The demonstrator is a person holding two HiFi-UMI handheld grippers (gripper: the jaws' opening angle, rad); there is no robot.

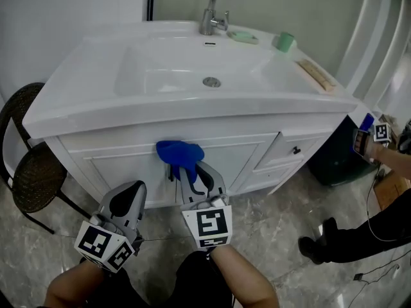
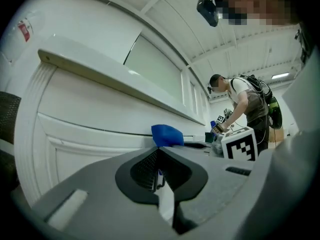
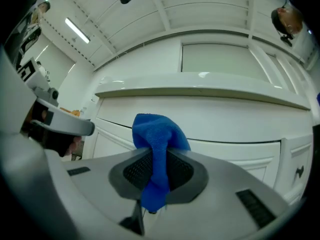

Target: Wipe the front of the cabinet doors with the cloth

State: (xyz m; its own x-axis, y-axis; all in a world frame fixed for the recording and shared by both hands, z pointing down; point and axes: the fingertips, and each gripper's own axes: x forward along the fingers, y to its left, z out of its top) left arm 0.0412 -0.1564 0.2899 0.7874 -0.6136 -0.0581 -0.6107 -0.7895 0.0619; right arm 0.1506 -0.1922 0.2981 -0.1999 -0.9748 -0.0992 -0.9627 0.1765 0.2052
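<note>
A bunched blue cloth rests against the top rail of the white cabinet door, just under the basin's rim. My right gripper is shut on the cloth, whose tail hangs down between the jaws. The right gripper view faces the door front close up. My left gripper hangs lower and to the left, a short way off the door, shut with nothing in it. From the left gripper view the cloth shows to the right along the cabinet.
A dark wicker chair stands at the cabinet's left. A small drawer with a black knob is right of the doors. Another person stands at the right beside a dark bin. Faucet and green cup sit on the basin.
</note>
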